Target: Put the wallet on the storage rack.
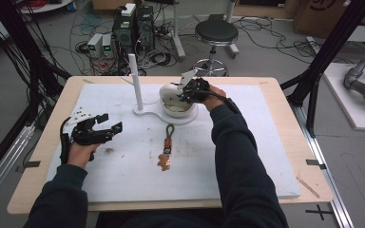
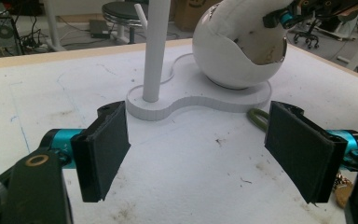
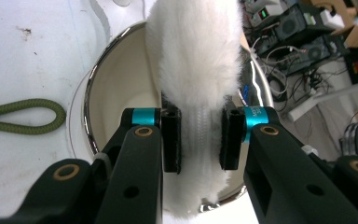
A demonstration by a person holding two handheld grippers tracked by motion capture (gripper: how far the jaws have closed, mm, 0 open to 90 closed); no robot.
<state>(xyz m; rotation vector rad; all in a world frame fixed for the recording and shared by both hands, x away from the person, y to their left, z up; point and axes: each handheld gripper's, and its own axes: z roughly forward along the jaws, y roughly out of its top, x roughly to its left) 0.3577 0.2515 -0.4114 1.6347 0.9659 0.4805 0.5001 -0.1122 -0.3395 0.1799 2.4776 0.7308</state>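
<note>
- The round white chrome-rimmed pod is seated on its flat white stand, so it is steadied.
- The fluffy white cushion is pinched between the right gripper's 2 jaws, at the pod's mouth, apparently for lifting or seating.
- The left gripper is held wide open and empty, well apart, near the olive-looped keychain.

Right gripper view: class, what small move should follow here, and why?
Probably lift the white furry cushion clear of the round pod: the right gripper is shut on its zipped edge, and it stands over the opening.
</note>
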